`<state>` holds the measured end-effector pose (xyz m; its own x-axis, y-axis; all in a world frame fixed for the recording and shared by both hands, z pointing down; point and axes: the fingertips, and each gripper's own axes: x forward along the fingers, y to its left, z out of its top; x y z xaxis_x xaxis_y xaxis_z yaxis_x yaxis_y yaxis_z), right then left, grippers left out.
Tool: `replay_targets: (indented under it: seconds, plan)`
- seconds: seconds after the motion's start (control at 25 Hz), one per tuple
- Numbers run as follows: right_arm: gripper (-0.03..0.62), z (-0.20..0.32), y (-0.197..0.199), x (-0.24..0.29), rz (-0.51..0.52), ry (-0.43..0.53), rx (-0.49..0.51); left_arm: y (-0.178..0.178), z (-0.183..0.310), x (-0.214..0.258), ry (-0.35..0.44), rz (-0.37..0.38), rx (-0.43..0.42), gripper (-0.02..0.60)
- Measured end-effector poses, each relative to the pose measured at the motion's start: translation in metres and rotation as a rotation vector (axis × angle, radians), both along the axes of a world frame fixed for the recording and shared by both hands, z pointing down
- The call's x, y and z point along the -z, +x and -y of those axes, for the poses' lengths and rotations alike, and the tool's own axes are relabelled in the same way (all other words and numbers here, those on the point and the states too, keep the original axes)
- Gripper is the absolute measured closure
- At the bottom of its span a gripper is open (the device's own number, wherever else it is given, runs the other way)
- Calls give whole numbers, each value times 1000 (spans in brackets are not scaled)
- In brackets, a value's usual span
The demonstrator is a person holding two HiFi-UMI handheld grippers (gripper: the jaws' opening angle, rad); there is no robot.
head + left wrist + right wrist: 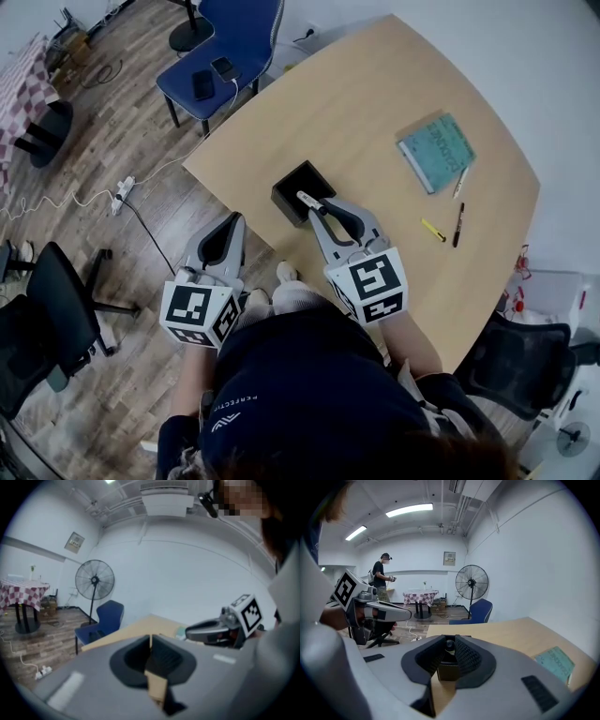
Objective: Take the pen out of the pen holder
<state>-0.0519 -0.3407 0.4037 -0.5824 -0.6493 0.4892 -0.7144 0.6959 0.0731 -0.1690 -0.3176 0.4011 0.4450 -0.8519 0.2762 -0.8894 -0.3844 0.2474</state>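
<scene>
Left gripper point(231, 226): jaws pressed together, empty, idle near-left of the pen holder point(285, 204). Right gripper point(317, 210): jaws clamped narrow on the pen point(306, 199), over the holder's mouth. Best done by pulling straight up with a firm grip; the unbraced holder could tip.

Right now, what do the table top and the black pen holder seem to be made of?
Table: probably wood-look laminate or veneer, matte; pale even tan with faint grain and a smooth rounded edge. Pen holder: likely black plastic or coated board, matte; a square open box with thin straight walls and no shine. Which one, the look leaves open.
</scene>
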Motion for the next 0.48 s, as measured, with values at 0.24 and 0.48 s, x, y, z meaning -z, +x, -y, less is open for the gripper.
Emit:
replay_targets:
  seconds: [0.24,0.48]
  plan:
    - [537,-5,6,21,28,58,-28,-7,-7,11,30,-7,25,574]
    - [537,-10,14,40,82,105,-60,-9,-11,23,65,-9,30,574]
